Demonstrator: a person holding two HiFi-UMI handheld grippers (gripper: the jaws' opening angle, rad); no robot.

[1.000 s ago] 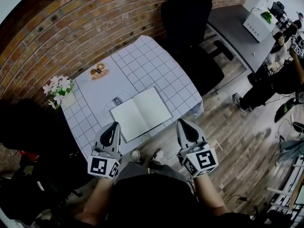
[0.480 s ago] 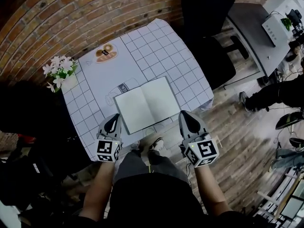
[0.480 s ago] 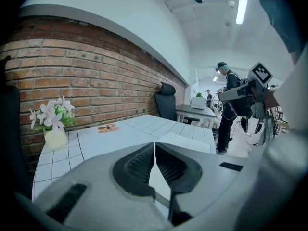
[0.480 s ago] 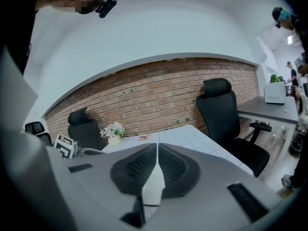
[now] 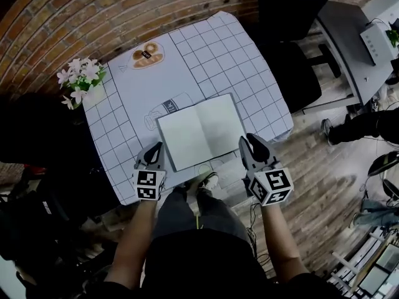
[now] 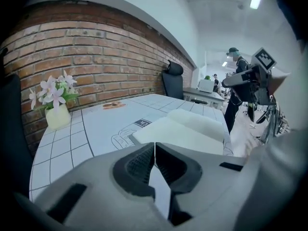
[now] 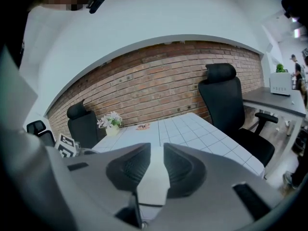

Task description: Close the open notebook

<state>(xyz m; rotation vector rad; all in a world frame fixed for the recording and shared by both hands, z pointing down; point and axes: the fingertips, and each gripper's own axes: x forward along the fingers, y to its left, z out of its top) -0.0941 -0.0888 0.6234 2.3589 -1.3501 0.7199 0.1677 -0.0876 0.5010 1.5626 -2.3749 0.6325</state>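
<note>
Open notebook [image 5: 201, 131] lies flat on the counter [image 5: 206, 48], pages up, ahead of both grippers and between them. Left gripper [image 6: 154, 144]: jaws clenched together, nothing in them, tips just beside the outer edge of the left page. Right gripper [image 7: 157, 148]: jaws have just been opening and stand a little apart, with nothing between them; only pale surface shows through the gap. Its tips sit just beside the near outer corner of the right page, and whether they touch it cannot be told. Judged step: approach for lifting one cover. To do it well, the right gripper should go low and nearly level, so one jaw slips under the cover edge and takes the cover together with its pages, not a single sheet. Grip lightly, then swing the cover over the spine toward the left gripper. The clenched left gripper could press on the far page so the book does not slide on the cloth. The flower pot [image 5: 80, 80], well beyond the left gripper, is no obstacle.
</note>
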